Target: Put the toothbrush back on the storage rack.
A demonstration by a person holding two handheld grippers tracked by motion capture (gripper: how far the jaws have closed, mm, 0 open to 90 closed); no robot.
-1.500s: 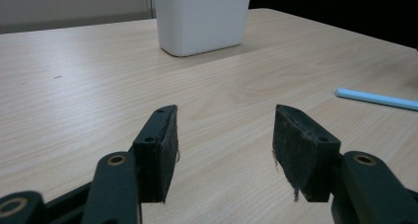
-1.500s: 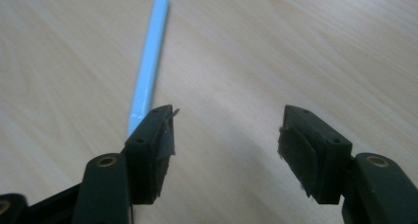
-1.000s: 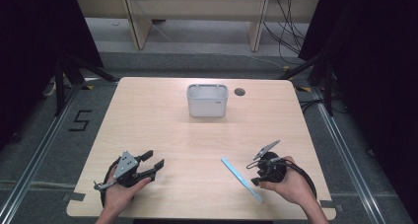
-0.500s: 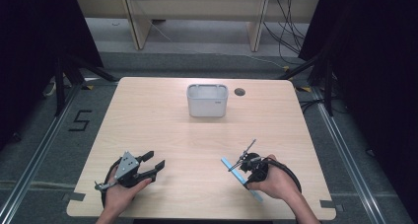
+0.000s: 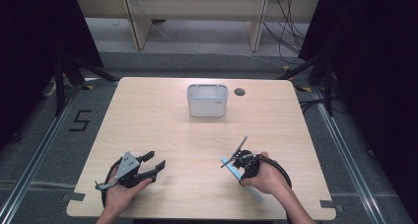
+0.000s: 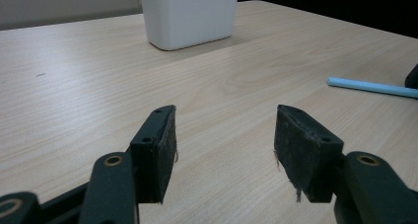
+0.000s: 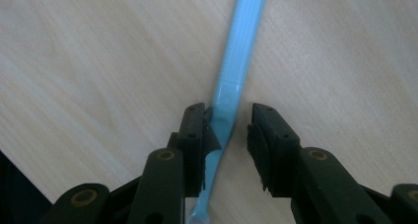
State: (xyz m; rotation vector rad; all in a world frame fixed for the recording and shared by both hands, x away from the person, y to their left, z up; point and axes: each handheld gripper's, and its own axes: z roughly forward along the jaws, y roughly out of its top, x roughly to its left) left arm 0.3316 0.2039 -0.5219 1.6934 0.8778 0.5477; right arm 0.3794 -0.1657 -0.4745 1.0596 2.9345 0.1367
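Two grippers are seen at the near edge of the pale wooden worktop [image 5: 162, 115], each held in one of the person's hands. The right gripper [image 7: 230, 128] is pointed steeply down over a light blue toothbrush [image 7: 235, 71], which lies flat on the worktop at the near right. In the right gripper view the handle is seen passing between the jaws, touching the left pad, while a narrow gap is left at the right pad. These jaws have just been closing around the handle, and a full grip is not yet shown. In the high view the right hand [image 5: 263, 177] is seen wrapped around the tool, covering part of the toothbrush [image 5: 249, 187]. The left gripper [image 5: 154, 165] is held low over the near left of the worktop, its jaws spread wide with nothing between them. A white rectangular container [image 5: 207, 104] stands upright at the far middle, well apart from both grippers.
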